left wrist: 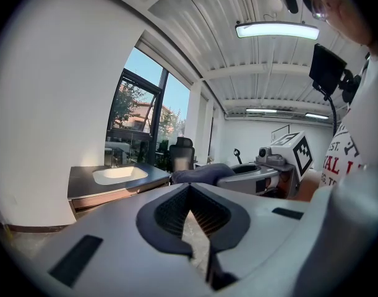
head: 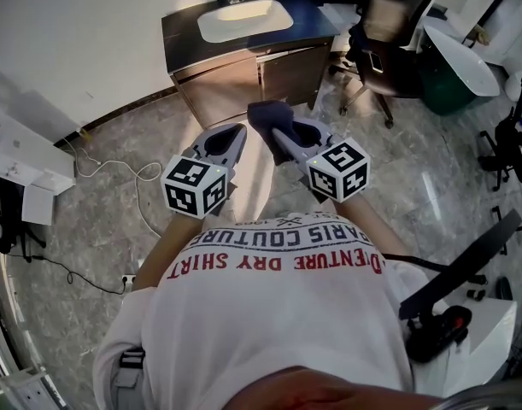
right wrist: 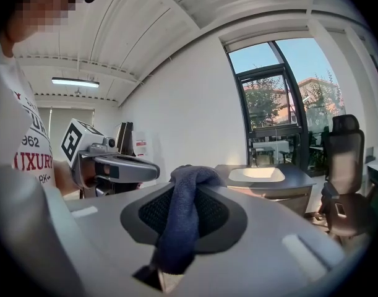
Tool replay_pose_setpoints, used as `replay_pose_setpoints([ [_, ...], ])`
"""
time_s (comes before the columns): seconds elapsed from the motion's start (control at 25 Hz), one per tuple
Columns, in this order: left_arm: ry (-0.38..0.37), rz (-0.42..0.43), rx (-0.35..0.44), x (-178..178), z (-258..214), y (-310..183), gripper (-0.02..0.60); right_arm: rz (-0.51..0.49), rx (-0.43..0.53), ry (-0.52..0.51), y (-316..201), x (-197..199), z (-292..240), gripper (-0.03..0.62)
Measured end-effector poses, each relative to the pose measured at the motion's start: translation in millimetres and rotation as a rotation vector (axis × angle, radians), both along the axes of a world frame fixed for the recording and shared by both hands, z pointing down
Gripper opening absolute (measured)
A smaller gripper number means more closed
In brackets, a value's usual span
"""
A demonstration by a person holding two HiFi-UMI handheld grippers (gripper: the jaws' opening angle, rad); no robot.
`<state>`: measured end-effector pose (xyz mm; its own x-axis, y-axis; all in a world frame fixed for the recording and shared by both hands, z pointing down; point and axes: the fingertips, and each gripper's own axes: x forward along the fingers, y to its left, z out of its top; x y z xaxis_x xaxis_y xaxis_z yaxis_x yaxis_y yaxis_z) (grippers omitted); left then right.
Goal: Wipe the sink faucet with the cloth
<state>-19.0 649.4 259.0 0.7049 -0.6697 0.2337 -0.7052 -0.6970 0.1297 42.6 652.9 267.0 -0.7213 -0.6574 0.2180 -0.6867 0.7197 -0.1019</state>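
The white sink basin (head: pixel 243 20) is set in a dark-topped cabinet (head: pixel 243 79) straight ahead, a step or so away. Its faucet is too small to make out clearly. My right gripper (head: pixel 273 128) is shut on a dark blue cloth (head: pixel 267 114), which bulges out of the jaw tips and drapes back over them (right wrist: pixel 179 221). My left gripper (head: pixel 235 132) is beside it, shut with nothing between its fingers (left wrist: pixel 189 187). Both are held at waist height, pointing at the sink (left wrist: pixel 119 174) (right wrist: pixel 257 174), well short of it.
A black office chair (head: pixel 389 37) stands right of the cabinet, with a green bin (head: pixel 448 79) beyond. White boxes (head: pixel 26 165) and loose cables (head: pixel 115 173) lie on the marble floor at left. A white wall runs behind the cabinet.
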Motion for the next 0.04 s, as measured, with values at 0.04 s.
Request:
replay_pose_setpoints([
  [0.04,-0.001,0.000,0.000,-0.5,-0.3,1.4,0.000,-0.001,-0.002,0.000,1.9,-0.8,0.5,0.069],
])
